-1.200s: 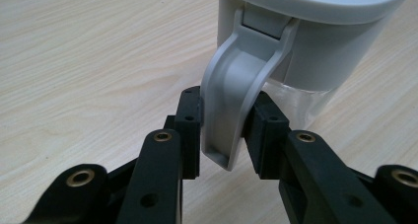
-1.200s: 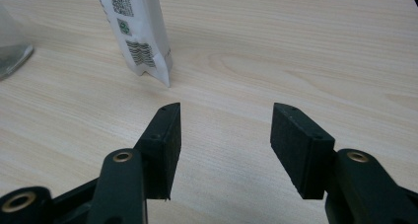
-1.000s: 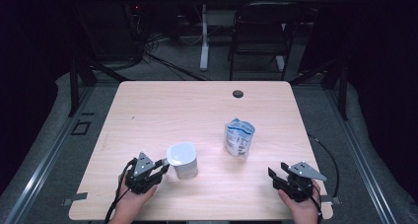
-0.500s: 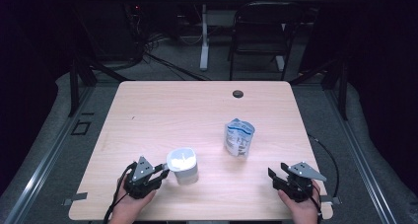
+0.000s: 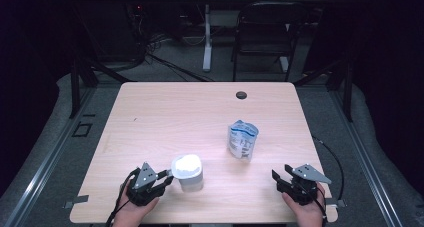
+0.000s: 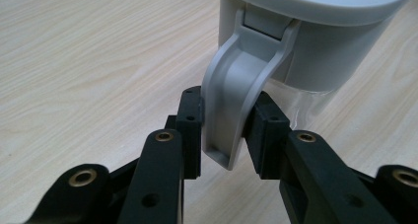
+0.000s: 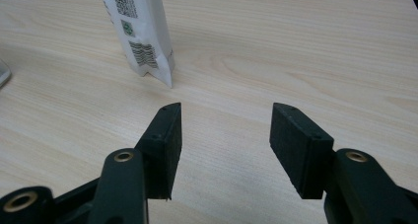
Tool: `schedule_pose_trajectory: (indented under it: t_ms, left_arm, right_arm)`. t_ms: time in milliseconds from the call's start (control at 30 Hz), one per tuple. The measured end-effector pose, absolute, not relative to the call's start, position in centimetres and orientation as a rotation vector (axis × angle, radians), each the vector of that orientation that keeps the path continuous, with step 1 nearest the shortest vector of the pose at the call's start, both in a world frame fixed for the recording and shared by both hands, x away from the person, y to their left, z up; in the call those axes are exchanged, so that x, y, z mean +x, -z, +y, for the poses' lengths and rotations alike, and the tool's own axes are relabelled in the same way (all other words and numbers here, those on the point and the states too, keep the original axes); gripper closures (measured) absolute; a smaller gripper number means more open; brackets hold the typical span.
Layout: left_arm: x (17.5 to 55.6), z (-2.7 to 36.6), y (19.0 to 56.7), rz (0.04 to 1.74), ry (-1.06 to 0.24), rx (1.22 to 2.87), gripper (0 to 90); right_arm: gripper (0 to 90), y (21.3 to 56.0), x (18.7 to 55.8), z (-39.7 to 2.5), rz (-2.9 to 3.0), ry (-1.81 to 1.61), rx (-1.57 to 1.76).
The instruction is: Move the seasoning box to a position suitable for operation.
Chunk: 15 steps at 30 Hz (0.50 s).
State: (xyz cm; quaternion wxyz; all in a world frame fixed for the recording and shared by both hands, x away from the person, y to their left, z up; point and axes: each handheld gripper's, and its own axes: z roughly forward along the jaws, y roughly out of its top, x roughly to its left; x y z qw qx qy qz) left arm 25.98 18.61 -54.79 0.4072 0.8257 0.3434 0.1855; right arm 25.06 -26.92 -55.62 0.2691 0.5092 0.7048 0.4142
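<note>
A white-and-grey jug [image 5: 187, 172] with a white lid stands near the table's front left. My left gripper [image 5: 164, 179] is shut on its grey handle [image 6: 231, 100], a black pad pressing each side; the jug's body [image 6: 325, 41] rises just behind. A white printed pouch [image 5: 243, 140] stands upright right of centre. My right gripper [image 5: 281, 179] rests open at the front right, its fingers apart with bare wood between them, and the pouch [image 7: 143, 31] stands ahead of it to the left.
The wooden table [image 5: 165, 117] has a black round grommet [image 5: 241, 94] near its far edge. A dark chair [image 5: 265, 32] and a desk leg stand beyond it. Cables trail from both grippers off the front edge.
The jug and my left gripper have shifted slightly toward the table's front edge. The right gripper and the pouch have stayed still.
</note>
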Motion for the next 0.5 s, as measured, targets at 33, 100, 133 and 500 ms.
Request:
schedule_pose_trajectory:
  t_ms: [33, 100, 133, 500]
  left_arm:
    - [25.88, 18.54, 54.76, 0.864, -0.465, 2.086, 70.4]
    - [25.71, 18.42, 54.74, 0.856, -0.464, 2.091, 70.4]
    - [25.63, 18.35, 54.72, 0.854, -0.463, 2.093, 70.4]
    - [25.16, 18.02, 54.68, 0.864, -0.462, 2.093, 70.4]
  right_arm:
    - [46.3, 55.60, 25.05, -26.91, 1.902, -1.117, 1.371]
    - [46.3, 55.59, 25.04, -26.89, 1.905, -1.113, 1.369]
    - [46.4, 55.61, 25.05, -26.87, 1.902, -1.114, 1.370]
    - [46.4, 55.63, 25.08, -26.75, 1.910, -1.115, 1.362]
